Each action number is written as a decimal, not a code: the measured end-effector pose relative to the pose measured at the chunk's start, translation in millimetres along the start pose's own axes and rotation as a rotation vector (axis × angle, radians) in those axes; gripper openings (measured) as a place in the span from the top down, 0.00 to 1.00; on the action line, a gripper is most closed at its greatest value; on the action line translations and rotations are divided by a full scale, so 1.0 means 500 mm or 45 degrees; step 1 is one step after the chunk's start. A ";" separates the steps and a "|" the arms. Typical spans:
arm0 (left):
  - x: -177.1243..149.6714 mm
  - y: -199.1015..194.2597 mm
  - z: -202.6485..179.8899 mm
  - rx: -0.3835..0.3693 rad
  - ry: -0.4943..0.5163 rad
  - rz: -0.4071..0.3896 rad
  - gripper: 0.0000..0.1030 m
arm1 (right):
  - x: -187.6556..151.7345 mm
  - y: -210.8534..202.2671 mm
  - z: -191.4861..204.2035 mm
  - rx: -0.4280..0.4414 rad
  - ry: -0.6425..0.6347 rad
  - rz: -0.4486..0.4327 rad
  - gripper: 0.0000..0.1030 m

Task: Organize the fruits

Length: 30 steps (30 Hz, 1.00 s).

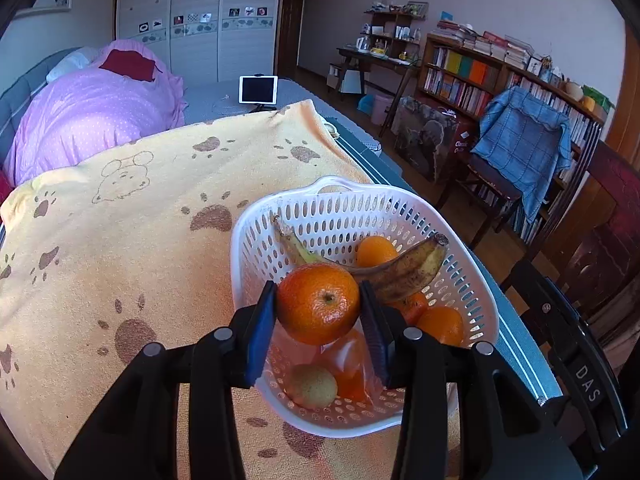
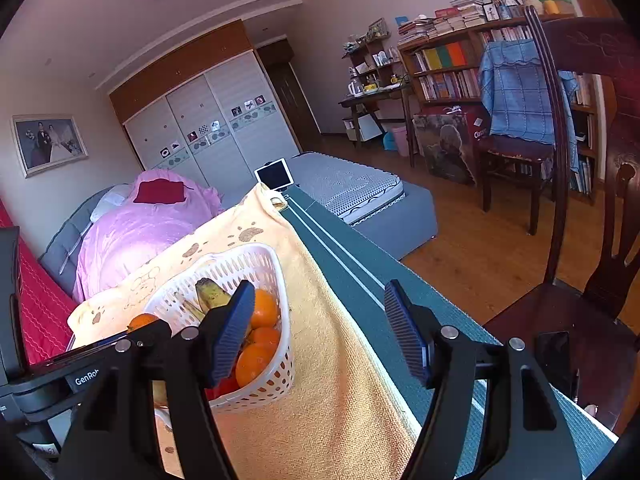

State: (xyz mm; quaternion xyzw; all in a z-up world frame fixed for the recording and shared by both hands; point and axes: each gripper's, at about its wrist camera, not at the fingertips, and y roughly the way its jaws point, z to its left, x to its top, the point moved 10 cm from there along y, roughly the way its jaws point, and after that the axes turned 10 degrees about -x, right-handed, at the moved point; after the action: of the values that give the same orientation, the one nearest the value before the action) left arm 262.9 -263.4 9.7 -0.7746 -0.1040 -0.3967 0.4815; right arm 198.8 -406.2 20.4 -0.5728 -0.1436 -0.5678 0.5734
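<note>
Left wrist: four oranges [image 1: 318, 303], one banana [image 1: 400, 270].

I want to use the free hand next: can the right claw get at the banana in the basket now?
Probably not easily. The right claw is open and empty, but the left claw, holding an orange, hangs over the basket beside the banana.

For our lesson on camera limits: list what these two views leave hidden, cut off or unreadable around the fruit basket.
- Left wrist view: the orange in the left hand-held gripper hides part of the basket floor and the pinkish bag.
- Right wrist view: the right hand-held gripper finger covers part of the fruit; the banana shows only partly.
- Left wrist view: book spines on the bookshelf are too small to read.
</note>
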 end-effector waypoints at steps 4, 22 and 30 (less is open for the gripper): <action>0.006 -0.008 0.012 0.010 -0.008 -0.021 0.51 | -0.005 0.007 0.000 0.005 0.004 0.020 0.33; -0.019 -0.078 0.019 0.179 0.098 -0.081 0.27 | -0.010 0.006 0.017 0.063 -0.011 0.060 0.21; -0.031 -0.111 0.009 0.325 0.213 -0.113 0.15 | 0.011 -0.013 0.033 0.107 -0.051 0.069 0.09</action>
State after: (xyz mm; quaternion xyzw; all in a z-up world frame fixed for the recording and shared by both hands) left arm 224.9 -227.7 34.3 -0.6661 -0.1470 -0.4642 0.5650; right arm 203.3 -393.3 33.3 -0.5631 -0.1630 -0.5340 0.6092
